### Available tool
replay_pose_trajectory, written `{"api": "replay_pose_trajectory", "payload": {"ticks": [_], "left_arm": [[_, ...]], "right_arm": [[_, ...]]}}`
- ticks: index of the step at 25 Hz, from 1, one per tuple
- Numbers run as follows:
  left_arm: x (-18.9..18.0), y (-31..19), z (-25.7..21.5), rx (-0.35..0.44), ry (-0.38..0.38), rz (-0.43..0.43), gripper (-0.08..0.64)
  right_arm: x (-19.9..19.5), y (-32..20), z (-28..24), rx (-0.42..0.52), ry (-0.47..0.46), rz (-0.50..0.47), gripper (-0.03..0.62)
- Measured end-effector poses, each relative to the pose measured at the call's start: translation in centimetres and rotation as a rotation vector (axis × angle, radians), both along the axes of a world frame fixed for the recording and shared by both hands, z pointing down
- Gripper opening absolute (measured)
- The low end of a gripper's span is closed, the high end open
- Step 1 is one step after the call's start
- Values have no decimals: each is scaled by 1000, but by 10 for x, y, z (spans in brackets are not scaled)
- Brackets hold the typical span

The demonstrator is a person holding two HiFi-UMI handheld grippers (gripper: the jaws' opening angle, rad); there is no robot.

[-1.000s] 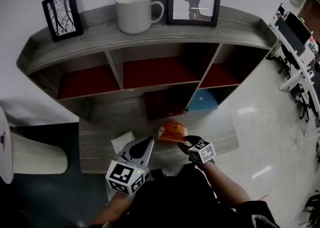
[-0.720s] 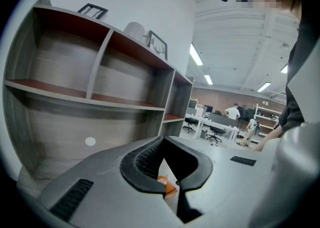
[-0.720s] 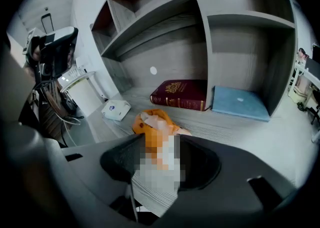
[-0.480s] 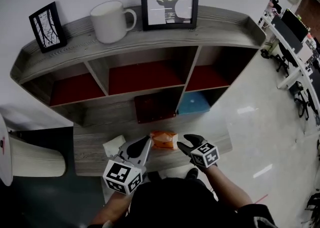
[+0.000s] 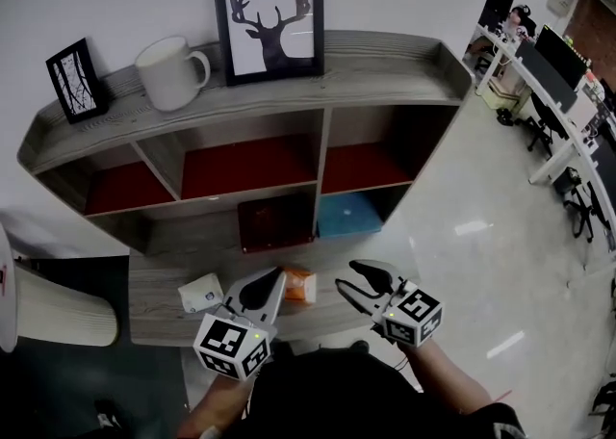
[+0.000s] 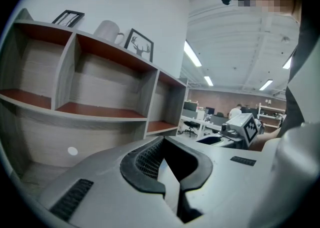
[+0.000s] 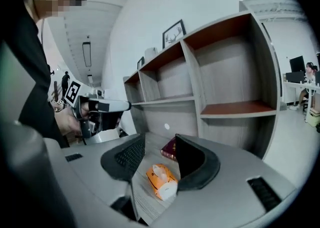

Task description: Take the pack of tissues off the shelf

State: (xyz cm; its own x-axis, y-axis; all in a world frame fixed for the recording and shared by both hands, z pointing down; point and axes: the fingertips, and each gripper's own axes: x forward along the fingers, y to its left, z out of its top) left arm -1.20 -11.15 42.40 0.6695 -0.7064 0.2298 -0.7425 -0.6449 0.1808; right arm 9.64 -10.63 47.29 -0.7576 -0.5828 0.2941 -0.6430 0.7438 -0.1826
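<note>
Shelf unit (image 5: pixel 385 57), bare floor (image 5: pixel 462 264) open to its right. The orange tissue pack (image 5: pixel 300 285) lies near the front edge of the low ledge (image 5: pixel 159 283), between the left gripper (image 5: pixel 273 279), jaws closed and empty, and the right gripper (image 5: pixel 346 274), jaws apart and empty. A second earlier the right gripper was at the pack; it now stands clear.

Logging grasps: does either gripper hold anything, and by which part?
Nothing is held. The right gripper stands open, clear of the orange tissue pack lying on the ledge; the left gripper is shut, empty.

Grey left gripper (image 5: pixel 277 276) and right gripper (image 5: pixel 346 274), black-padded fingers (image 7: pixel 121 160), marker cubes (image 5: pixel 234 347)
</note>
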Motion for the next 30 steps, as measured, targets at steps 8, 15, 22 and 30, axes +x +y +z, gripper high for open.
{"api": "replay_pose_trajectory", "payload": {"ticks": [8, 15, 22, 30], "left_arm": [[35, 15, -24, 54, -26, -2, 12], [58, 26, -41, 81, -20, 33, 12], [67, 36, -49, 89, -12, 60, 12], [68, 36, -49, 94, -15, 68, 12]], "right_arm": [[27, 19, -62, 123, -72, -31, 155], [37, 36, -88, 166, -104, -29, 89], [35, 51, -109, 210, -115, -53, 40], [41, 52, -105, 203, -119, -27, 28]]}}
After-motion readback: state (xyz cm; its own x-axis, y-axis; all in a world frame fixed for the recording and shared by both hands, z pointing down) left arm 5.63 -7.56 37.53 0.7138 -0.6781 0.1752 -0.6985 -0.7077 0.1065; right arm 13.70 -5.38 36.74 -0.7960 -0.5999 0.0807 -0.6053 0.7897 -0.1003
